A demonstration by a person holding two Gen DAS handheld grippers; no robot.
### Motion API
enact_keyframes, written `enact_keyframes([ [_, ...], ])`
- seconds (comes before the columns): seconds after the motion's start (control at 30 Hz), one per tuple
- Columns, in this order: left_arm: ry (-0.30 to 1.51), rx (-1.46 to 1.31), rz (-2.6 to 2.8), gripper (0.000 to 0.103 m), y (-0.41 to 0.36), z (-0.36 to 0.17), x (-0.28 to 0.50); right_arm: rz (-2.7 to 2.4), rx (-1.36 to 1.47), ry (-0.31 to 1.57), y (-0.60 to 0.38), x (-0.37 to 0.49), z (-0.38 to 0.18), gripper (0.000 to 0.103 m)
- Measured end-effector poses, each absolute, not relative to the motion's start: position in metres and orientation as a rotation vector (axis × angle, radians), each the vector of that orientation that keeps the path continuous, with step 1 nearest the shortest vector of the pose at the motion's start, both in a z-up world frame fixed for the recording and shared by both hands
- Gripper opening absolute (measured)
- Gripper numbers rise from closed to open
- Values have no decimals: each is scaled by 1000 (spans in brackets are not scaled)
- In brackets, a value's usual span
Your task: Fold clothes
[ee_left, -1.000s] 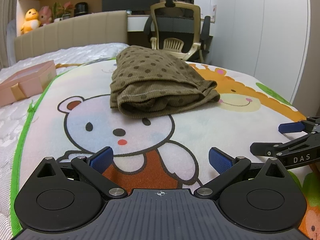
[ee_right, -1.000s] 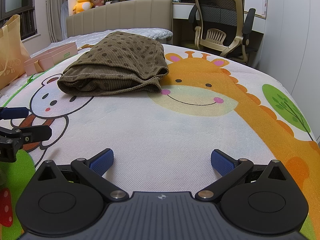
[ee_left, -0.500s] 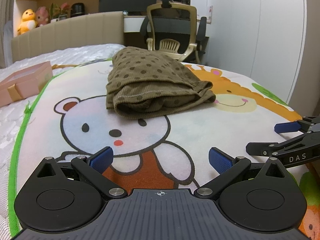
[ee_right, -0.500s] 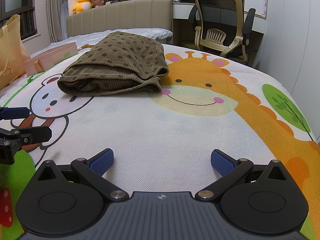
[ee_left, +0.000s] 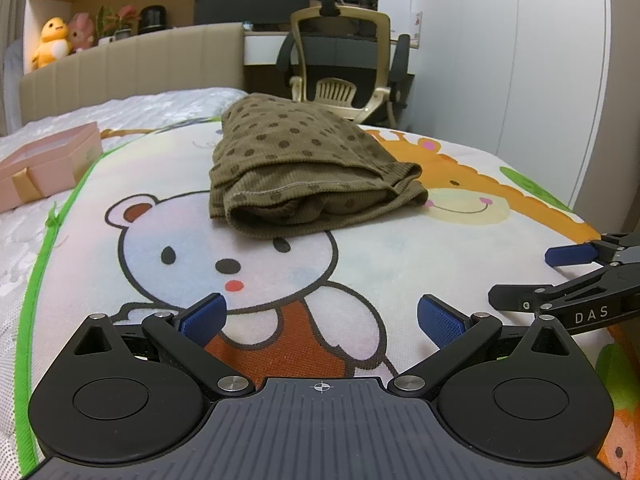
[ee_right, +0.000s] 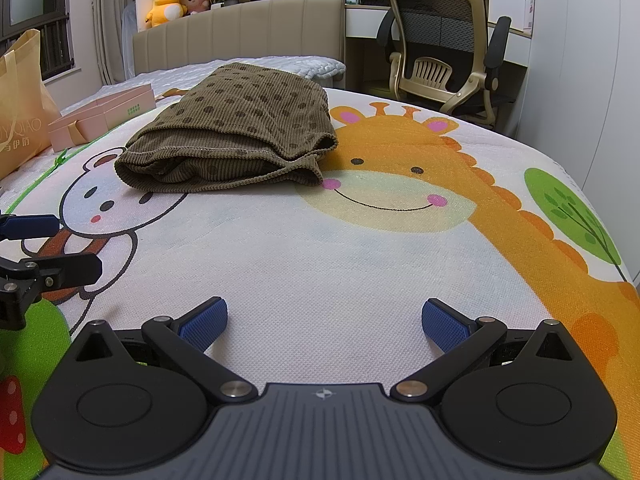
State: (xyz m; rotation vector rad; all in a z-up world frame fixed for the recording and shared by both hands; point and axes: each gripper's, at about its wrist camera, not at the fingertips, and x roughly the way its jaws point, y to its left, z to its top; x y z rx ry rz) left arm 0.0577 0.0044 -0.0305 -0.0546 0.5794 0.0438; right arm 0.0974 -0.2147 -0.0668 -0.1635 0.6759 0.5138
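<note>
Mid-bed, on the cartoon mat: one folded brown dotted garment.
Both my claws, left claw and right claw, gape wide, empty; garment lies ahead, long axis crosswise, left nearer.

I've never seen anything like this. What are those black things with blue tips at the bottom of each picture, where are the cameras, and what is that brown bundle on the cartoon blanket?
Each picture comes from a wide-angle camera mounted on a hand-held gripper; a person carries one in each hand. The black shape at the bottom is the gripper itself, and the blue tips are its two fingers.

One view looks out along the left gripper, the other along the right gripper. Each also catches the other gripper at its edge. Both have their fingers spread wide and hold nothing.

Ahead lies a brown polka-dot garment, already folded into a bundle, on a play mat printed with a bear and a giraffe. A pink gift box sits to the left, and an office chair stands beyond the bed.
</note>
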Motion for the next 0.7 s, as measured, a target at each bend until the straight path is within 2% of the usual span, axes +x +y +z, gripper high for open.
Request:
enact_keyframes([
  [0.7,557,-27,63,103,2,-29,54,515,-159,677,-214,97,-67,103],
])
